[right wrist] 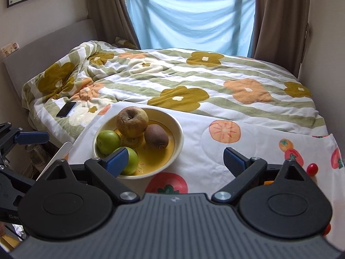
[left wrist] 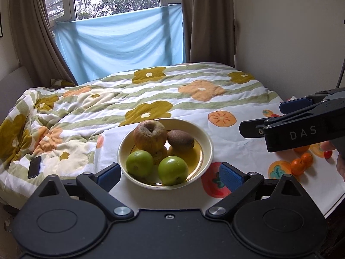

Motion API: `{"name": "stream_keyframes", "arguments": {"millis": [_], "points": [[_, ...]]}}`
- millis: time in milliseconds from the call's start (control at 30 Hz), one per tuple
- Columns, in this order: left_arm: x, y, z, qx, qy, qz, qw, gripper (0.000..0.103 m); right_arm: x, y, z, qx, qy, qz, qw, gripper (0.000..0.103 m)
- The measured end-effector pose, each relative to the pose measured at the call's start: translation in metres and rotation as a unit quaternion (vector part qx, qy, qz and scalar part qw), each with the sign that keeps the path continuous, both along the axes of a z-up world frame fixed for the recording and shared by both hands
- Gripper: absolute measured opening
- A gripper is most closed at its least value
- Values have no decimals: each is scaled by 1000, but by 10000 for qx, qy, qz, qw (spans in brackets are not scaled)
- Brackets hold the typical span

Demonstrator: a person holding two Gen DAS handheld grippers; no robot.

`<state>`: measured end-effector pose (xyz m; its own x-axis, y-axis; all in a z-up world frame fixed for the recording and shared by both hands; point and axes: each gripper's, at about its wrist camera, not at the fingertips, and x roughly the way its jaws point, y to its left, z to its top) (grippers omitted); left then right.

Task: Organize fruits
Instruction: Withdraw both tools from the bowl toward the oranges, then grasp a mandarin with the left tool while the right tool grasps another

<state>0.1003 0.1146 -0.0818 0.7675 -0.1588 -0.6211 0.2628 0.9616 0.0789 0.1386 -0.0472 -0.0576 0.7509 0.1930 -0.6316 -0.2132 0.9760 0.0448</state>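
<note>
A cream and yellow bowl sits on a fruit-print cloth. It holds a wrinkled brown apple, a kiwi and two green apples. My left gripper is open and empty, its fingers either side of the bowl's near rim. My right gripper is open and empty, right of the bowl; it also shows in the left wrist view. Small oranges and a cherry tomato lie on the cloth at the right.
The cloth covers a table beside a bed with a flowered quilt. A phone lies on the quilt at the left. The table's right edge is close by.
</note>
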Motion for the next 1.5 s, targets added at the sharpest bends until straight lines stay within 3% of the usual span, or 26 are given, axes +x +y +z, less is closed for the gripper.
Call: {"name": "stream_keyframes", "arguments": {"millis": [467,767,967,1233,1500], "points": [[-40,-104,-1,-100,-101,-310,9994,100,-50,-141,-2,-12,-139,-372,9992,103],[-42,-170,-25,-60,-100,-686,9976,100,-66,-209,-25,-265,-67,-432,9987,103],[-28,-205,-55,78,41,-1324,9912,98,-66,-238,-52,-191,73,-489,9986,103],[-2,-235,-100,365,260,-1826,9822,79,-59,-247,-95,4,327,-547,9980,103],[7,-250,-118,503,440,-2116,9751,60,-58,-239,-113,111,480,-516,9974,103]]}}
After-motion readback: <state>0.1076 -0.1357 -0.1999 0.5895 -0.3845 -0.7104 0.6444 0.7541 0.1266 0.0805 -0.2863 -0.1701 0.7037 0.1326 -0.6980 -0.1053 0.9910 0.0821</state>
